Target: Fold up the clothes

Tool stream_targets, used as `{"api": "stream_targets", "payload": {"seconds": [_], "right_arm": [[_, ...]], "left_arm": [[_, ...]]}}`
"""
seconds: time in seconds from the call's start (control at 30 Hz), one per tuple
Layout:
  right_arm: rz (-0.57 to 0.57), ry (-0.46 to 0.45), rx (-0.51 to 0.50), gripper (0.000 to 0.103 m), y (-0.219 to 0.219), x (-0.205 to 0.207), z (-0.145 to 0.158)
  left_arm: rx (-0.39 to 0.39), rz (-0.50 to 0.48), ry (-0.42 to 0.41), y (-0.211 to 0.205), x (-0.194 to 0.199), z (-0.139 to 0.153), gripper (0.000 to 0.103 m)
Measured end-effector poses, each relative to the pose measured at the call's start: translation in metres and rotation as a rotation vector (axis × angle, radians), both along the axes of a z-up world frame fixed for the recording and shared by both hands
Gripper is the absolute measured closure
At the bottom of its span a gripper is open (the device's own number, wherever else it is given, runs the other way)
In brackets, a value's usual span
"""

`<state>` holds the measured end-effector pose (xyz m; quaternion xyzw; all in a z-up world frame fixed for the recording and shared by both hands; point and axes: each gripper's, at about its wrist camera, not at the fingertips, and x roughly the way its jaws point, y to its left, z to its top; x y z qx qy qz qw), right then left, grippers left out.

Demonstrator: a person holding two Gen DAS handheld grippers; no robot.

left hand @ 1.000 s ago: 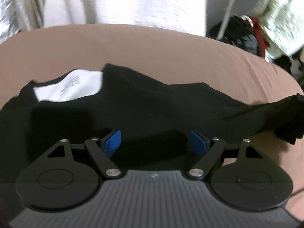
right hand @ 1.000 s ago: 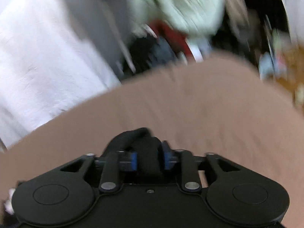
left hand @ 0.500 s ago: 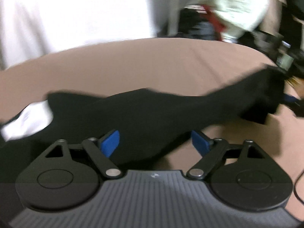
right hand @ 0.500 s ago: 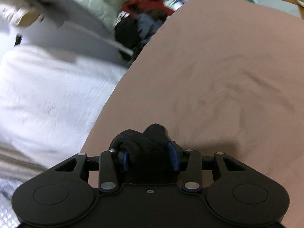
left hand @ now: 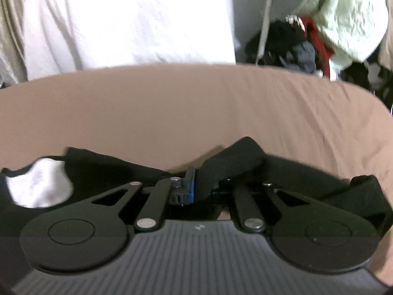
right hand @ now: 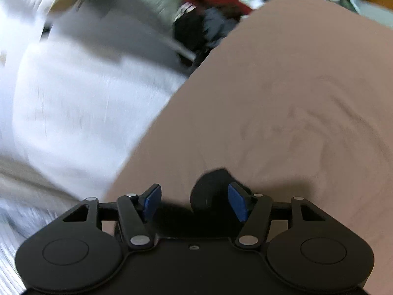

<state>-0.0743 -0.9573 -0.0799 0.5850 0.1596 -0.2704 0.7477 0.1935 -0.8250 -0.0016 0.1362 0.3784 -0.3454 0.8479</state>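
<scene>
The left gripper (left hand: pixel 200 184) was closing, pinching a fold of the black garment (left hand: pixel 235 162); only its view showed the garment's white patch (left hand: pixel 39 186). The right gripper (right hand: pixel 194 201) was opening, pads off a black bunch of fabric (right hand: pixel 211 191) between them. The garment lay lengthwise left to right near the left gripper on the brown sheet (left hand: pixel 172 113). White bedding (left hand: pixel 127 19) and piled clothes (left hand: pixel 307 49) lay beyond.

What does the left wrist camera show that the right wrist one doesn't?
Left only: the left gripper closing on a fold of the black garment, and the garment's white patch.
Right only: the right gripper opening, black cloth loose between its blue pads.
Both: the brown sheet, white bedding and a clothes pile.
</scene>
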Motion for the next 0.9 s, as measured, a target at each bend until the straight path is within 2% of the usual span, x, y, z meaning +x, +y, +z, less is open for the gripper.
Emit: {"api": "stream_targets", "payload": {"seconds": [0.07,0.17,0.27,0.33,0.37,0.47,0.6,0.63,0.7,0.73,0.83,0.9], "right_arm": [[-0.024,-0.064,0.043,0.034,0.0,-0.003,-0.003],[-0.045,-0.122,0.098,0.033,0.0,-0.006,-0.01],[-0.067,-0.1,0.108,0.033,0.0,-0.008,-0.013],[-0.085,-0.049,0.096,0.033,0.002,-0.009,-0.011],[-0.089,-0.029,0.089,0.033,0.004,-0.009,-0.01],[-0.086,-0.007,0.075,0.033,0.009,-0.01,-0.008],[-0.061,-0.005,0.093,0.032,0.029,-0.006,-0.008],[-0.066,-0.035,0.117,0.032,0.041,-0.009,-0.01],[-0.1,-0.154,0.184,0.031,0.068,-0.021,-0.013],[-0.095,-0.175,0.199,0.03,0.079,-0.023,-0.014],[-0.022,-0.094,0.199,0.03,0.104,-0.014,-0.016],[0.033,-0.068,0.243,0.03,0.116,-0.009,-0.026]], "left_arm": [[-0.077,0.062,-0.011,0.028,0.0,0.01,0.09],[-0.197,0.237,0.033,0.081,0.013,0.013,0.09],[-0.283,0.427,0.096,0.136,0.018,0.0,0.09],[-0.301,0.527,0.137,0.165,0.017,-0.015,0.09],[-0.301,0.547,0.158,0.175,0.017,-0.022,0.09],[-0.292,0.563,0.208,0.194,0.014,-0.041,0.087],[-0.28,0.537,0.2,0.192,0.009,-0.045,0.085],[-0.269,0.525,0.191,0.192,0.008,-0.046,0.084],[-0.246,0.503,0.174,0.191,0.005,-0.046,0.08],[-0.24,0.494,0.168,0.191,0.005,-0.047,0.079],[-0.241,0.477,0.167,0.195,0.007,-0.048,0.075],[-0.263,0.477,0.19,0.2,0.009,-0.05,0.074]]}}
